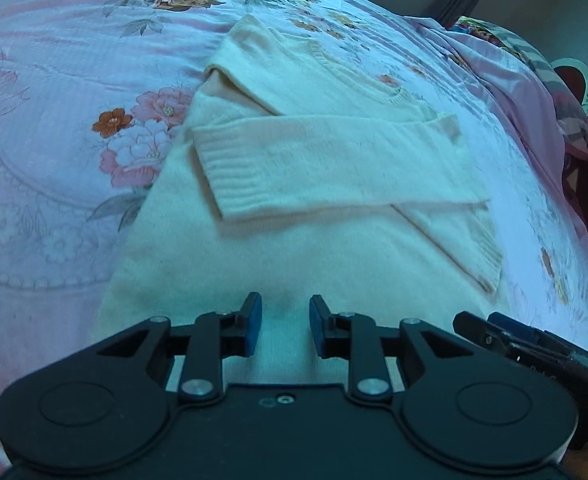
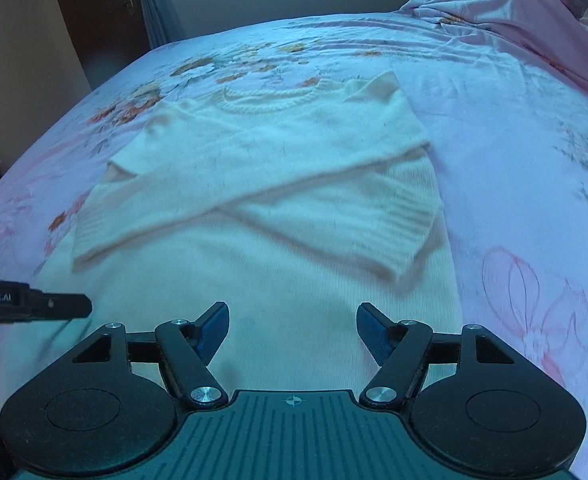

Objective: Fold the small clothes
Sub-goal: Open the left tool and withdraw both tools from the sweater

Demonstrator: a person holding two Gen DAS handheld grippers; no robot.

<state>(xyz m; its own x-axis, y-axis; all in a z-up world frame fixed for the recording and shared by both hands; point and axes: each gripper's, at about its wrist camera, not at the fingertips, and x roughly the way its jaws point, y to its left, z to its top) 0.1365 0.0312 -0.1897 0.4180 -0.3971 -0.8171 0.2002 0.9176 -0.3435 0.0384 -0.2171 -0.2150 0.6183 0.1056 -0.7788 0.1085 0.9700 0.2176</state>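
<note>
Bedroom scene: a bed (image 2: 513,128) under a pink floral sheet fills both views, with a crumpled pink quilt (image 2: 505,12) and pillows toward 1 o'clock in the right wrist view. On the sheet lies the cream knit sweater (image 1: 294,240), spread flat, neckline (image 2: 270,100) at 12 o'clock and hem nearest the cameras at 6 o'clock. Both sleeves are already folded across the chest: one sleeve (image 1: 325,160) runs level with its ribbed cuff (image 1: 218,176) pointing to 9 o'clock in the left wrist view, the other sleeve (image 2: 353,224) crosses beneath it, cuff toward 4 o'clock. Judgement: sleeve folds done; body not yet folded, so hem-to-neck fold remains. Left gripper (image 1: 282,328) hangs over the lower body of the sweater, jaws narrow but apart, blue pads (image 1: 254,328) bare, nothing between them. Right gripper (image 2: 292,332) sits just beside it over the hem area, jaws spread wide and empty. Neither tool grips cloth. Next step likely: each takes a hem corner.
</note>
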